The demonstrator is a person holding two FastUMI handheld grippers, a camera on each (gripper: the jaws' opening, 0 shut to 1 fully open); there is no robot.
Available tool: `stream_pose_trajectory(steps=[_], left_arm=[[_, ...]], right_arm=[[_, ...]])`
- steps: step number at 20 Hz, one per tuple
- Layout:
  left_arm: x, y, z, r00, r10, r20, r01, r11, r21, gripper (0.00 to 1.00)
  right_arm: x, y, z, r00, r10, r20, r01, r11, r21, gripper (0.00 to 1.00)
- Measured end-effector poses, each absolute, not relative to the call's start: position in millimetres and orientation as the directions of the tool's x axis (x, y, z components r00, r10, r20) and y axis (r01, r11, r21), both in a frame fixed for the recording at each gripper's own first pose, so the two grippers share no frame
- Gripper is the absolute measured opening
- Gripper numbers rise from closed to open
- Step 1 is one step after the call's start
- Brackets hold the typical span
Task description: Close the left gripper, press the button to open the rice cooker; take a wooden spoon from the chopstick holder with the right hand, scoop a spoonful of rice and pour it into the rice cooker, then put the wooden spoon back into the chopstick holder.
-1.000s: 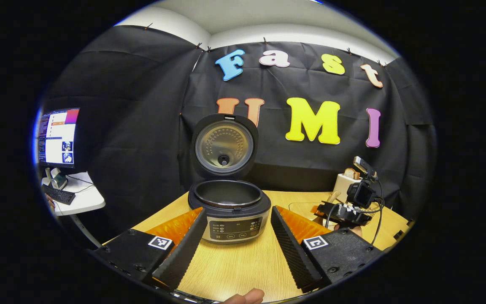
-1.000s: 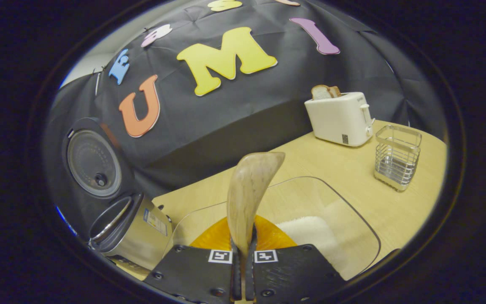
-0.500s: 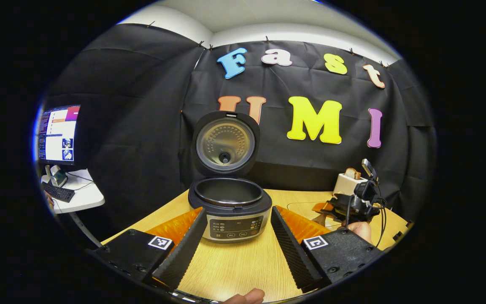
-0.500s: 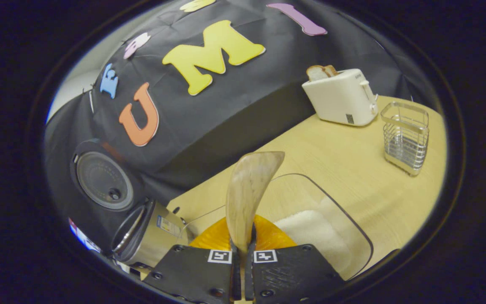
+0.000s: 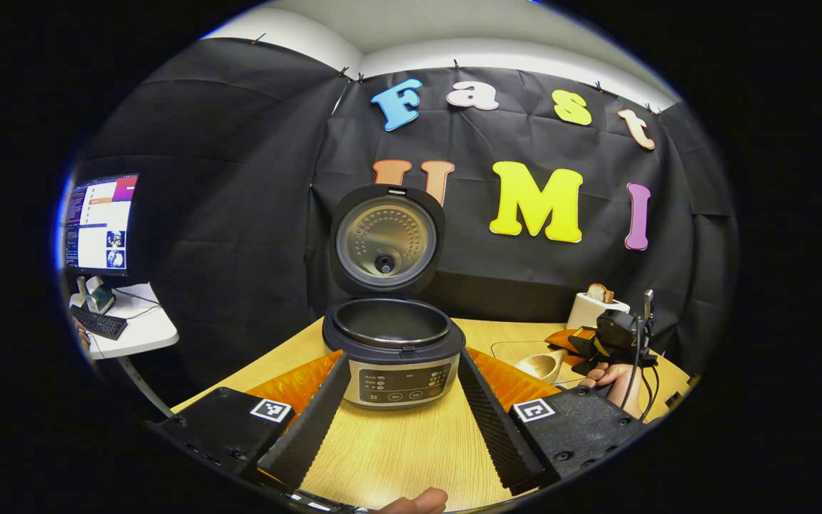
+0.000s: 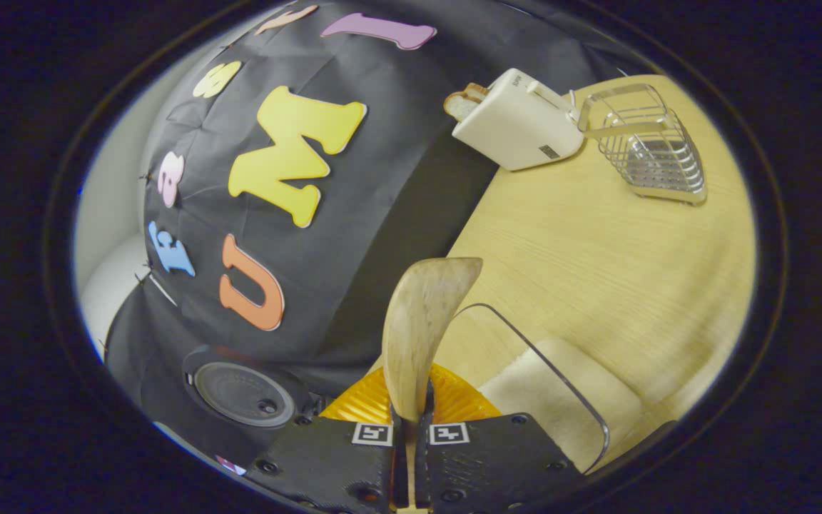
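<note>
The rice cooker (image 5: pixel 393 357) stands on the wooden table with its lid (image 5: pixel 386 246) raised upright and its dark pot bare. My left gripper (image 5: pixel 400 414) is open in front of it, one finger to each side of the control panel. My right gripper (image 6: pixel 411 442) is shut on the wooden spoon (image 6: pixel 422 321), whose bowl sticks up ahead of the fingers. Below it lies the clear container of white rice (image 6: pixel 546 389). In the left gripper view the spoon (image 5: pixel 543 365) shows at the right, over the container (image 5: pixel 518 350), held by the right gripper (image 5: pixel 582 346). The wire chopstick holder (image 6: pixel 650 146) stands at the far right.
A white toaster (image 6: pixel 518 121) with bread slices sits by the wall, next to the chopstick holder. Off the table's left side a small white desk (image 5: pixel 133 332) carries a monitor and a keyboard. A hand (image 5: pixel 614 375) grips the right gripper.
The right gripper has rolled hard to one side with the spoon, so its view now tilts steeply. In the left gripper view the spoon's bowl has come down over the rice container.
</note>
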State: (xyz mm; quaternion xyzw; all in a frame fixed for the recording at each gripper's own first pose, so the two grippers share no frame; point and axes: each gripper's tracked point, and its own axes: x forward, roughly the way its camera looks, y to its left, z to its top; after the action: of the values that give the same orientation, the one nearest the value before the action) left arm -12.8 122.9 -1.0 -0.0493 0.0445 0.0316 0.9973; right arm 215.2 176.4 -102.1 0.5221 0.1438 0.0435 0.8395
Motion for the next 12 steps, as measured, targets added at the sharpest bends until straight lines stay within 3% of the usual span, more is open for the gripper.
stream_pose_trajectory(steps=[5, 12], left_arm=[[-13.9, 122.5, 1.5, 0.995, 0.055, -0.084, -0.063, 0.994, -0.095, 0.97], [-15.6, 128.4, 5.1, 0.994, 0.075, -0.075, -0.081, 0.994, -0.077, 0.96]], right_arm=[[206.8, 164.2, -92.8, 0.961, 0.208, -0.182, 0.116, 0.295, 0.948, 0.04], [190.5, 163.1, -12.4, 0.981, 0.182, -0.069, 0.008, 0.321, 0.947, 0.04]])
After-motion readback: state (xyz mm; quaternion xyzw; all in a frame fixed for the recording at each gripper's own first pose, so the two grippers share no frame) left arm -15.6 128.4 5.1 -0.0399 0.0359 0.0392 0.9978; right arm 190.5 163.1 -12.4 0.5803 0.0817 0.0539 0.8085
